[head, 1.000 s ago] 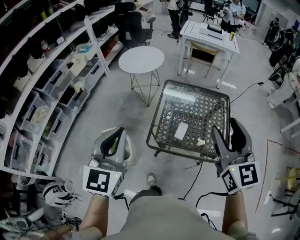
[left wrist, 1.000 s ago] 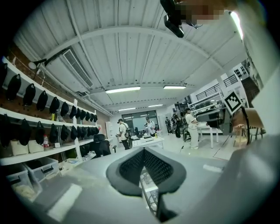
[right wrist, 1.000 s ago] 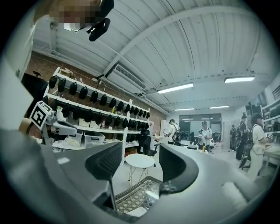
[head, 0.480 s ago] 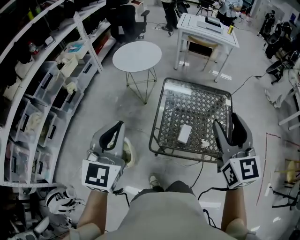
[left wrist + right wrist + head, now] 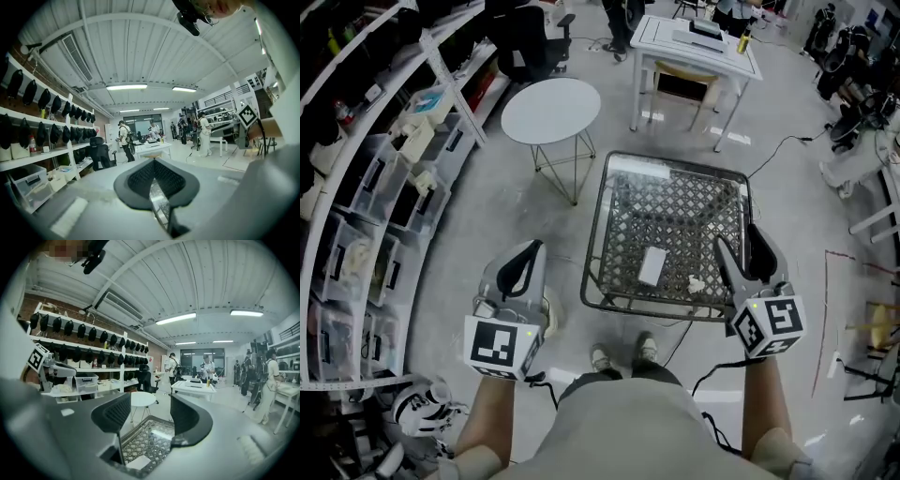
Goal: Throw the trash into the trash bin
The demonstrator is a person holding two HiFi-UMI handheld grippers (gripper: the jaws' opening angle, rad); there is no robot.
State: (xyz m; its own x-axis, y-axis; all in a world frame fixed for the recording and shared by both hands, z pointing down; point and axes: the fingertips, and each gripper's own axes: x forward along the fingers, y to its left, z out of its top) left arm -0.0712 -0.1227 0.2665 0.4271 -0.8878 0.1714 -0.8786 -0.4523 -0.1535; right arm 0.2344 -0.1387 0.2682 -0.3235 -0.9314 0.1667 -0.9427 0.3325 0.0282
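Note:
A flat white piece of paper [image 5: 652, 265] and a small crumpled white scrap [image 5: 697, 283] lie on a low glass-topped lattice table [image 5: 592, 246]. My right gripper [image 5: 739, 242] hangs over the table's right near corner, open with nothing between its jaws; in the right gripper view [image 5: 150, 411] the lattice table [image 5: 150, 439] and the paper [image 5: 138, 462] show below them. My left gripper [image 5: 531, 251] is left of the table over the floor, jaws shut and empty [image 5: 154, 161]. A pale round container [image 5: 551, 311] on the floor is partly hidden under it.
A round white side table [image 5: 550, 111] stands beyond the lattice table on the left, a white desk [image 5: 694, 42] behind it. Shelves with bins [image 5: 375, 178] curve along the left side. Cables [image 5: 787, 155] run over the floor at right. People stand at the far end.
The person has stepped up to the lattice table, feet now at its near edge. Both grippers came forward and a little lower; the right one now overlaps the table's corner.

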